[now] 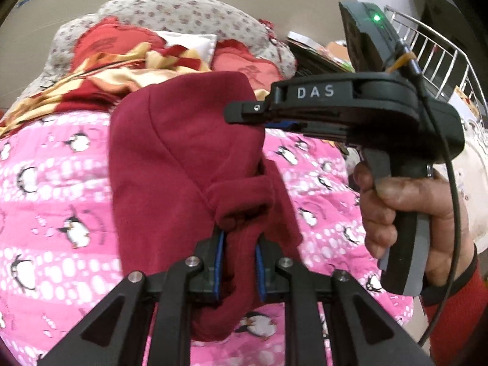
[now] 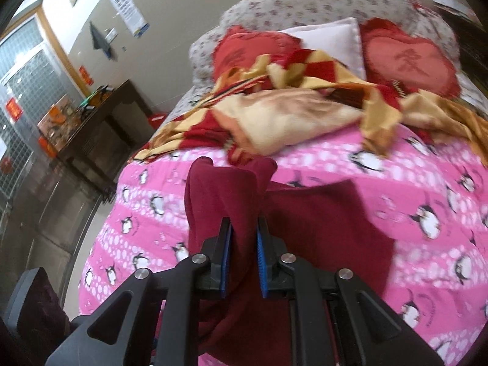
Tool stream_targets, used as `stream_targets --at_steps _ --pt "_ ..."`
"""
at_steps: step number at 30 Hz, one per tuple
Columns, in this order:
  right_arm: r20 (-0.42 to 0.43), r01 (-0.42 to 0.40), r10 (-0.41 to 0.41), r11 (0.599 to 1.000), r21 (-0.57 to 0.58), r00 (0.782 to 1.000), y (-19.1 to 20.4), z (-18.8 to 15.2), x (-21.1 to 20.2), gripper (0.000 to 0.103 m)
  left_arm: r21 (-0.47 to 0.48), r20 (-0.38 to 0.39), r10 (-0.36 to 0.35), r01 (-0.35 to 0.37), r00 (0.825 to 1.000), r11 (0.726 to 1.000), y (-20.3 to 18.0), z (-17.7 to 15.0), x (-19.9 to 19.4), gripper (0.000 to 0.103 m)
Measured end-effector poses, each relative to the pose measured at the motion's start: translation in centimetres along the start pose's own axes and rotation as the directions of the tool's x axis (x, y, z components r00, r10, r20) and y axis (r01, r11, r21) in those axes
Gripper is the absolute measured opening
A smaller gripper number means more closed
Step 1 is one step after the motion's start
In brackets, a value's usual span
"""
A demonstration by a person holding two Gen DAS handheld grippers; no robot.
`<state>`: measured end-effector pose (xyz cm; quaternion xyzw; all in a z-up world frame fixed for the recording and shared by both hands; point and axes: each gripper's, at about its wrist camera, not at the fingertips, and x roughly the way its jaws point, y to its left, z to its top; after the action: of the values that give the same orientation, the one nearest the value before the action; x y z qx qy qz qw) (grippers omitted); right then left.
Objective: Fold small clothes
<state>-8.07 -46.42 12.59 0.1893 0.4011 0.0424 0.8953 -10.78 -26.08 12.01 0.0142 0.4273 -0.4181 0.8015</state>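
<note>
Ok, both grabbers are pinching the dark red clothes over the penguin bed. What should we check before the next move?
1. Left gripper shut on the dark red garment: ok.
2. Right gripper shut on the same garment: ok.
3. Grippers clear of each other in the left wrist view: ok.
4. Bare patch of pink penguin bedspread ahead for laying it down: ok.
5. Red and yellow blanket clear of that patch: ok.
6. Garment edges lined up: cannot tell, the cloth is bunched.
</note>
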Motion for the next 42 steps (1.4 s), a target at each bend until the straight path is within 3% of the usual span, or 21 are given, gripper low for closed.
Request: stream_targets --at_steps 8,20,24,29,32,33,34,37,39,42 --pt "-0.01 0.002 -0.001 0.997 0.079 1.0 -4.9 -1.5 -0.4 0.043 0.037 -0.055 -0.005 0.007 0.998 0.999 -2.8 -0.5 3.5 0.017" --pt "0.028 0.005 -0.007 0.997 0.071 1.0 -4.9 -1.6 -1.3 0.043 0.038 -0.051 -0.014 0.016 0.999 0.999 -3.4 -0.4 2.8 0.017" --pt "0.026 0.038 -0.041 0.996 0.086 0.999 -5.7 -1.5 -1.4 0.042 0.043 -0.064 -0.022 0.025 0.998 0.999 -4.0 -0.3 3.7 0.017" --pt "-0.025 0.114 -0.111 0.985 0.133 0.993 -7.8 -1.7 1.5 0.039 0.01 -0.108 -0.042 0.043 0.993 0.999 -3.9 -0.6 6.6 0.018" --pt "-0.058 0.145 -0.137 0.978 0.147 0.989 -8.7 -2.3 3.2 0.04 -0.025 -0.161 -0.112 0.109 0.981 0.994 -3.6 -1.1 7.6 0.024" --pt "-0.051 0.141 -0.134 0.978 0.154 0.99 -8.9 -2.4 3.1 0.041 -0.034 -0.175 -0.142 0.138 0.974 0.99 -3.6 -1.3 7.4 0.032" --pt "-0.037 0.136 -0.132 0.978 0.158 0.991 -9.1 -2.6 2.6 0.046 -0.035 -0.187 -0.167 0.164 0.968 0.986 -3.6 -1.6 7.0 0.04" --pt "-0.015 0.14 -0.14 0.977 0.162 0.99 -9.1 -3.3 -0.1 0.053 0.005 -0.187 -0.197 0.202 0.962 0.979 -3.1 -2.5 4.0 0.048" --pt "-0.005 0.094 -0.094 0.982 0.164 0.996 -8.7 -4.4 -2.1 0.06 0.035 -0.165 -0.191 0.199 0.968 0.979 -2.3 -3.0 1.7 0.054" --pt "0.023 0.002 -0.006 0.985 0.174 1.0 -7.7 -6.4 -3.9 0.07 0.084 -0.108 -0.074 0.084 0.991 0.993 -0.7 -3.3 -0.2 0.059"
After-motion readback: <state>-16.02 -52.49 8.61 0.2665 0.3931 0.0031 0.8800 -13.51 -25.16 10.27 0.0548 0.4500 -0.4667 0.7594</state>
